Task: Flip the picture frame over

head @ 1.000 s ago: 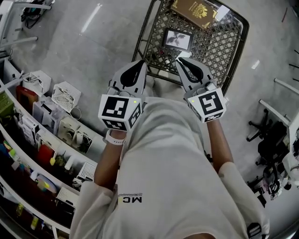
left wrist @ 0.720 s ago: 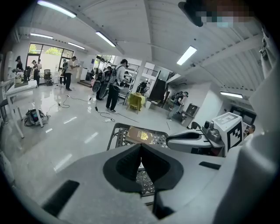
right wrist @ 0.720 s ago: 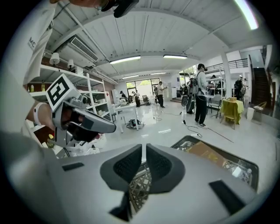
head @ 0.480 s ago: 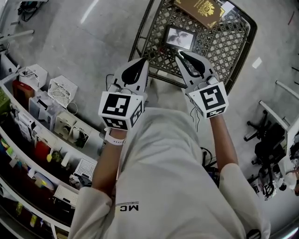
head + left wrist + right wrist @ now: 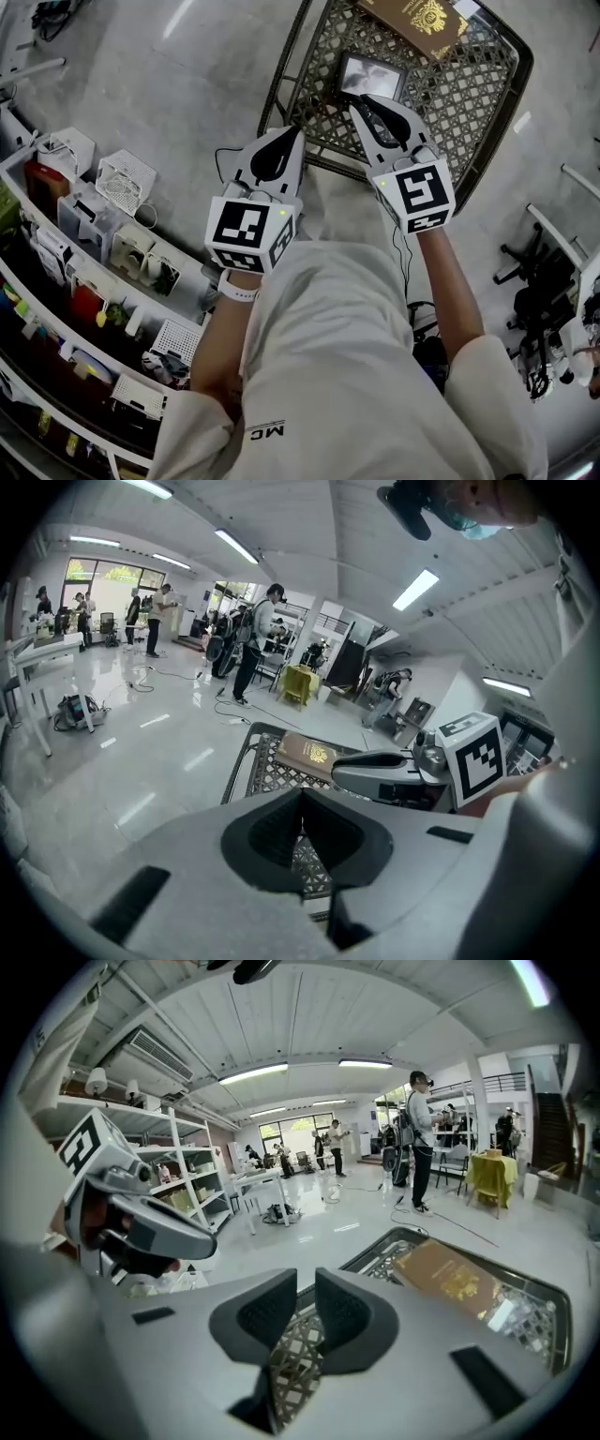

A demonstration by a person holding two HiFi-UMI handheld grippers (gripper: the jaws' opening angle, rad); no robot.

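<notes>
The picture frame (image 5: 372,77) lies picture side up on a dark metal lattice table (image 5: 450,98), just beyond the tips of my right gripper (image 5: 361,101). That gripper's jaws are opening: in the right gripper view a narrow gap shows between the pads of the right gripper (image 5: 306,1283), with only lattice behind it and nothing between them. My left gripper (image 5: 286,133) hangs over the table's near left edge, its pads touching at the tips (image 5: 302,794), holding nothing. In both gripper views the jaws hide the frame.
A brown book with a gold crest (image 5: 422,17) lies at the table's far side, with a white card (image 5: 497,1314) beside it. Shelves with boxes (image 5: 94,216) line the left. Chair bases (image 5: 553,281) stand at the right. People (image 5: 253,639) stand far off.
Both grippers have sunk toward the table. The right gripper's tips have come close to the frame's near edge, and its jaws have parted from shut to a narrow gap.
</notes>
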